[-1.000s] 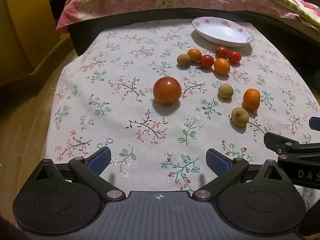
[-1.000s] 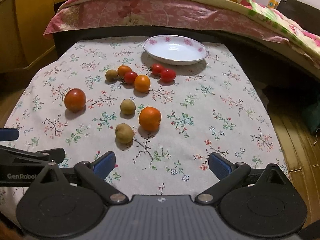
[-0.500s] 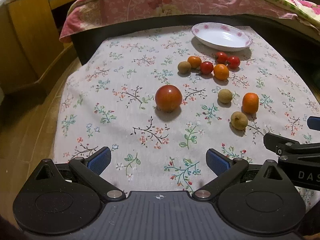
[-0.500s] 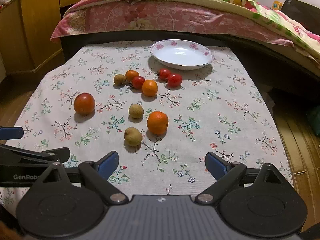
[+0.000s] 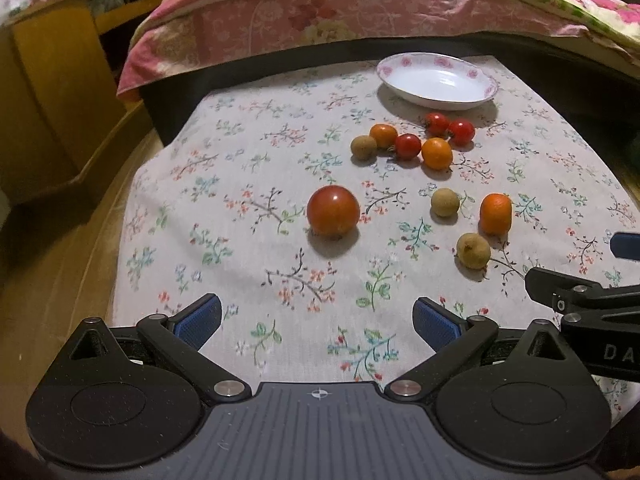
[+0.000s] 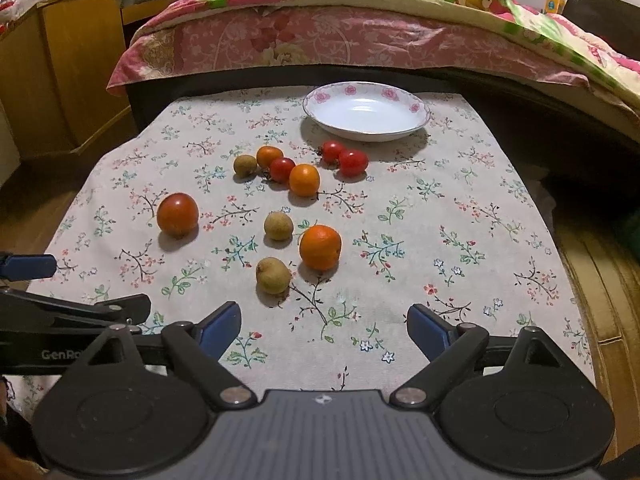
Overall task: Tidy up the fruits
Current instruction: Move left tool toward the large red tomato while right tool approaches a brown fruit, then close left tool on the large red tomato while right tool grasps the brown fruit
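Note:
Several fruits lie on a floral tablecloth. A large tomato [image 5: 333, 210] [image 6: 177, 214] sits alone at the left. An orange [image 5: 495, 213] [image 6: 320, 247] lies beside two brown longans [image 6: 278, 225] [image 6: 273, 275]. Farther back lie small red tomatoes [image 6: 351, 162], small oranges [image 6: 304, 179] and another longan [image 6: 245, 165]. An empty white flowered dish [image 5: 438, 86] [image 6: 366, 111] stands at the back. My left gripper [image 5: 316, 320] is open and empty near the front edge. My right gripper [image 6: 324, 322] is open and empty, just short of the nearest longan.
A bed with a pink and green quilt [image 6: 360, 36] runs behind the table. A wooden cabinet [image 6: 72, 60] stands at the back left. Wooden floor [image 6: 600, 280] lies to the right and left of the table. Each gripper's finger shows at the edge of the other's view.
Both grippers have drawn back and risen a little, so the table and fruits look farther away. No fruit has moved. Both grippers stay open.

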A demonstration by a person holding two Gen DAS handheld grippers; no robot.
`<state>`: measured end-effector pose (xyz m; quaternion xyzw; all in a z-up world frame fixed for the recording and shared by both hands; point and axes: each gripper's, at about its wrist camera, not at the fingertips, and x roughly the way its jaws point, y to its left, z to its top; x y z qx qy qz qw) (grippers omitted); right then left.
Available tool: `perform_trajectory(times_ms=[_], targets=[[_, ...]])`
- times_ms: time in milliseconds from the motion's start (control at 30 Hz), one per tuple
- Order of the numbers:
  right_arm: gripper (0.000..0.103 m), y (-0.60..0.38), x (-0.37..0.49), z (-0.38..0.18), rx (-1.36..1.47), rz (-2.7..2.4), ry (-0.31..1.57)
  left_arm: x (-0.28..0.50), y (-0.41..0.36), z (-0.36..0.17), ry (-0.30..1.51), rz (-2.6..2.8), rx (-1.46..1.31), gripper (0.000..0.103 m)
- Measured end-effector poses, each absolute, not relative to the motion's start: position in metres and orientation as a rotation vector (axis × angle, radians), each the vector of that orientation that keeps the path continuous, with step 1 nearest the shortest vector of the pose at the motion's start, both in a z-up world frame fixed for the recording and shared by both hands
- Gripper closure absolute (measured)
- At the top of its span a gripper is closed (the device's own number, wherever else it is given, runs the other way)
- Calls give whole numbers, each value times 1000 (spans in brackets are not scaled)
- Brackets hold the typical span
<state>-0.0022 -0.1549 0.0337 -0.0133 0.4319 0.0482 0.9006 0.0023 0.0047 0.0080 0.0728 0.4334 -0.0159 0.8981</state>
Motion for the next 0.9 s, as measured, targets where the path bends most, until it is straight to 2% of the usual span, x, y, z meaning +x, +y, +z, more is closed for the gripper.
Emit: perform_trajectory(times_ms=[300,433,500,567,767,900], targets=[[15,-145,18,36,-94,150,913,21,12,14,847,-94,225,0],[18,-138,25,37,-138,202,860,37,16,14,833,-135,290,0],[25,-134,32,28,-176,225,865,42,17,14,832,-157,297,1],[46,-134,42,18,-157,251,923,49,17,11,841,-194,280,3],[49,-136,65,-2,-90,297,983,69,11,-1,875,-257,286,10],[56,-134,74,-13,-84,310,1018,81,12,-10,907,-276,262,25]])
